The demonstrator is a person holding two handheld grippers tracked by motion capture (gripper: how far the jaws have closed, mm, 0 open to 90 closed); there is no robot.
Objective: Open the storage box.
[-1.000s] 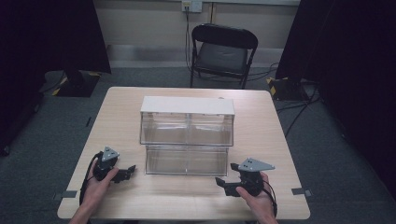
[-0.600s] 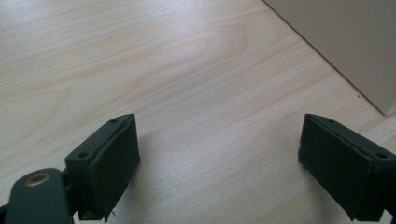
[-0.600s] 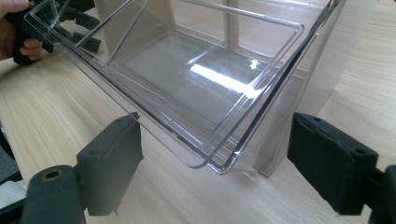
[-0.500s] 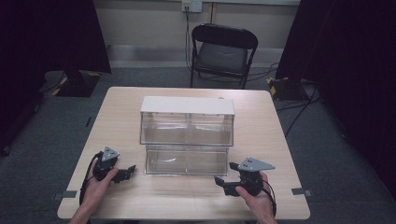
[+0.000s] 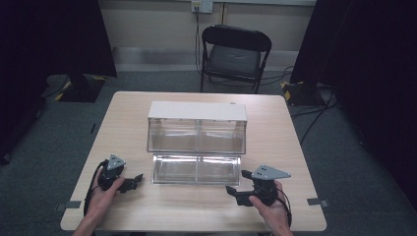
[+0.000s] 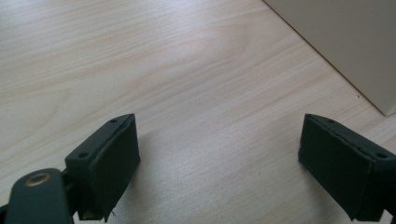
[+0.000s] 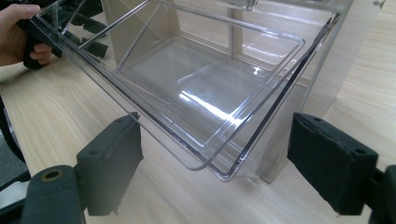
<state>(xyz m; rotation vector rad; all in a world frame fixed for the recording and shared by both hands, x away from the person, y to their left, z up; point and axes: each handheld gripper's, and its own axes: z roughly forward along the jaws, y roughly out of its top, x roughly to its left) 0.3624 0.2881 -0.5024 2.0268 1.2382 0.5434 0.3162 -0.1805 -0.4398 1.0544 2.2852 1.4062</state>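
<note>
A small cabinet with a white top (image 5: 196,110) and clear drawers stands mid-table. Its lower clear drawer (image 5: 196,169) is pulled out toward me and looks empty. My left gripper (image 5: 134,181) rests on the table just left of the drawer's front corner, open, with bare wood between its jaws (image 6: 217,126); the cabinet's beige side (image 6: 336,42) is ahead on the right. My right gripper (image 5: 238,182) sits at the drawer's front right corner, open. In the right gripper view the drawer's near corner (image 7: 210,88) lies just beyond that gripper (image 7: 217,121), untouched.
The wooden table (image 5: 275,128) has free surface around the cabinet. A black folding chair (image 5: 233,54) stands behind the far edge. In the right gripper view a person's hand (image 7: 16,28) holds the other gripper beyond the drawer.
</note>
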